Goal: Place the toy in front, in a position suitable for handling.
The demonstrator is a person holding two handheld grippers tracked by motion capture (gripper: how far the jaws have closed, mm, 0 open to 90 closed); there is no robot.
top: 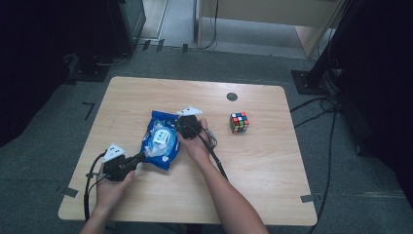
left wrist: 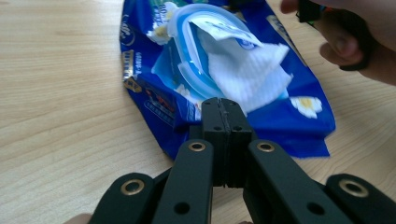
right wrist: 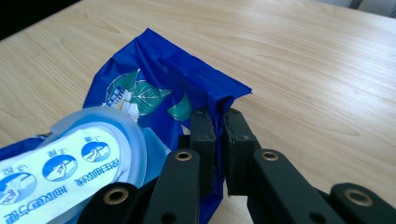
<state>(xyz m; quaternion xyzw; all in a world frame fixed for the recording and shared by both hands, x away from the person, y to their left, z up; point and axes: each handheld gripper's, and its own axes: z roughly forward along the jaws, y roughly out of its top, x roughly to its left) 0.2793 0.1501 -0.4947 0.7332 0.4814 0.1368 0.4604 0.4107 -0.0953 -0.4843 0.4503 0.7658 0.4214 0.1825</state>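
We see the blue wet-wipe pack [top: 159, 139] lying in the middle of the desk [top: 263, 165]. The left tool [top: 141, 156], held low with the forearm coming from below, is closed on its near edge. The right tool [top: 178, 125], reaching forward, pinches the pack's far edge. A Rubik's cube [top: 239, 122] stands well apart.

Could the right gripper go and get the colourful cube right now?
Probably not yet. The right gripper has its jaws pinching the edge of the blue wipes pack, so it must let go first. After that, the table between it and the cube looks bare, so the way seems free.
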